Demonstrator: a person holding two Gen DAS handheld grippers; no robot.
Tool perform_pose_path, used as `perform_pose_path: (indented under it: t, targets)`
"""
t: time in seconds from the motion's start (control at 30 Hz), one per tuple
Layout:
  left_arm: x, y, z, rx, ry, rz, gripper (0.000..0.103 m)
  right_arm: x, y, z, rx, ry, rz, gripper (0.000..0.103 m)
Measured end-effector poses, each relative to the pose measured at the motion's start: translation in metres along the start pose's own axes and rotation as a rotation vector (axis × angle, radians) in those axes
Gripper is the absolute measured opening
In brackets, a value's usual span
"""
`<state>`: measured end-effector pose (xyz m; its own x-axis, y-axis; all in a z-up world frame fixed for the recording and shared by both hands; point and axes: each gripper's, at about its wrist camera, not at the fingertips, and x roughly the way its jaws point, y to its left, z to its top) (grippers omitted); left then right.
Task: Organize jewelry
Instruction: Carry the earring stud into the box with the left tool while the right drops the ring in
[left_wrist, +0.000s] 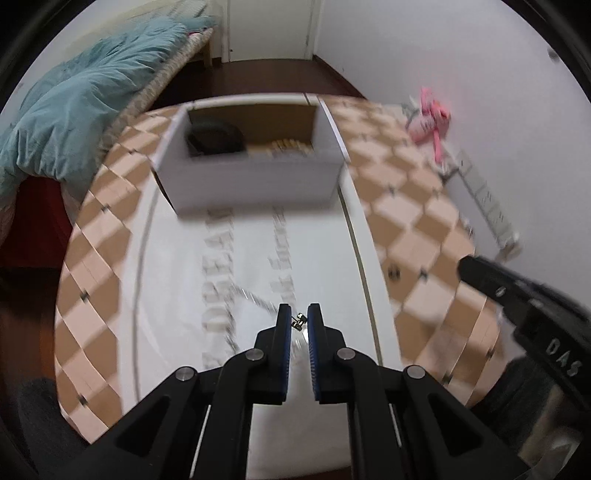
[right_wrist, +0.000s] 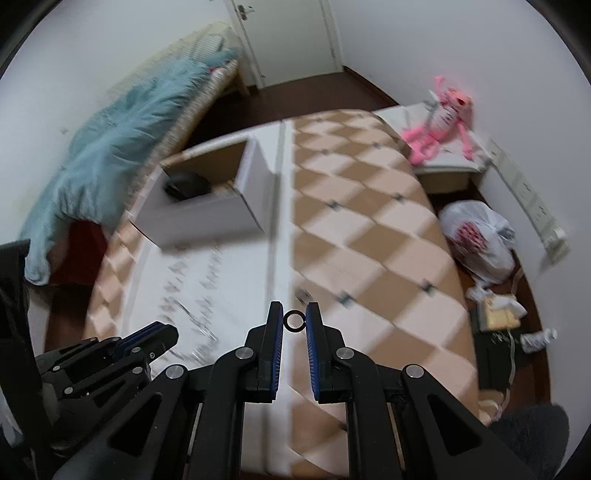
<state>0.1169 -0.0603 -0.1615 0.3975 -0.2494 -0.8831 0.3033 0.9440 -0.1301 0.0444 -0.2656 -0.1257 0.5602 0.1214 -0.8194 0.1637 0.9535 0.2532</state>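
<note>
The left hand-held gripper (left_wrist: 299, 317) is nearly closed, its blue pads pinching the small metal clasp end of a thin chain (left_wrist: 255, 301), which trails away ahead and to the left of the tips over the white printed sheet (left_wrist: 251, 236). The right hand-held gripper (right_wrist: 294, 319) is just as narrow and holds a small dark ring (right_wrist: 294, 320) between its fingertips, the ring upright and spanning the gap. Both pieces sit at the very tips, so each hold looks slight.

The open white box (left_wrist: 255, 181) stands straight ahead of the left hand-held gripper on the table (left_wrist: 406, 206), beyond the sheet; from the right hand-held gripper it lies ahead and to the left. Inside it a dark round object (left_wrist: 216, 138) fills the left part, and something pale and ridged lies to its right; the blur hides what that is.

The step in hand seems to be carrying both pieces to the box. To do it well, keep both grips firm and move steadily, letting the chain hang clear of the sheet before travelling forward so it does not snag or swing loose. Bring each tip over the box's near wall before letting go, and keep the two hand-held grippers apart so the chain does not catch the ring.
</note>
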Motion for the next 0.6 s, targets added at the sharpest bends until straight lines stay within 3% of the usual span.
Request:
perform_pose_path:
  t: [0.17,0.33,0.6]
  targets:
    - [-0.009,0.039,0.063,-0.078,-0.037,-0.012,0.006,0.027,0.024,0.062,0.003,0.012,0.109,0.013]
    - [0.02,0.078,0.122,-0.122,0.031,-0.026,0.006,0.074,0.044,0.119,0.018,0.097,0.185,0.013]
    - [0.065,0.107,0.164,-0.145,0.159,-0.018,0.008,0.138,0.063,0.171,-0.033,0.247,0.161,0.013]
